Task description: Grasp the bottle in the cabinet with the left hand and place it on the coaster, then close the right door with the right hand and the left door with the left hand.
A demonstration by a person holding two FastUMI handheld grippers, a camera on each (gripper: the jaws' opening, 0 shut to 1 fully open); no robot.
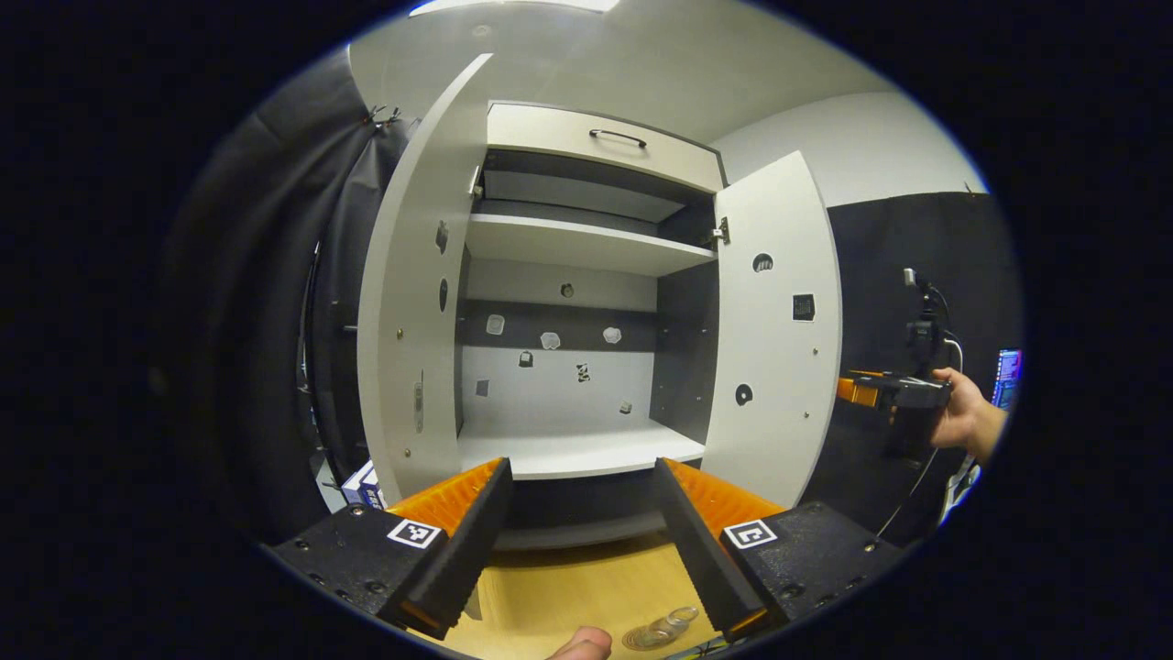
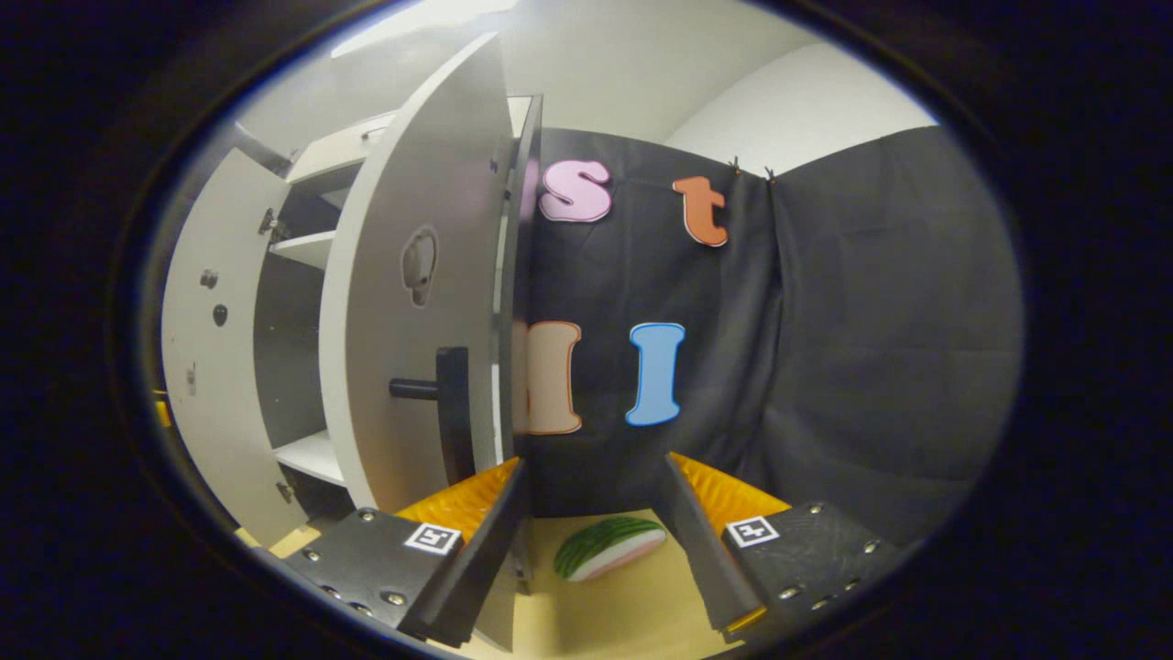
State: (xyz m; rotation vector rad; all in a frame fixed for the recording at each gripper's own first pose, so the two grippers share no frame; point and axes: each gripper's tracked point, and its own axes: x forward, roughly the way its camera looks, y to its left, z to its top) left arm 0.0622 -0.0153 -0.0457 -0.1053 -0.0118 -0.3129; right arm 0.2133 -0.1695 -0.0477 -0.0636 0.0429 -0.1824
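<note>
A: Where do things stand? I read the left hand-held gripper (image 1: 586, 541) as spread wide with nothing between its fingers, facing the cabinet (image 1: 586, 367), whose shelves look bare.

B: Agreed. The bottle (image 1: 664, 628) sits low on the desk (image 1: 568, 587), clear plastic and probably light, on what may be the coaster; I cannot tell for sure.

A: Then the doors. Right hand-held gripper (image 2: 591, 541) is also spread and empty, just beside the right door (image 2: 403, 302).

B: The panel looks stiff and smooth. I'd push flat near its handle (image 2: 440, 394).
</note>
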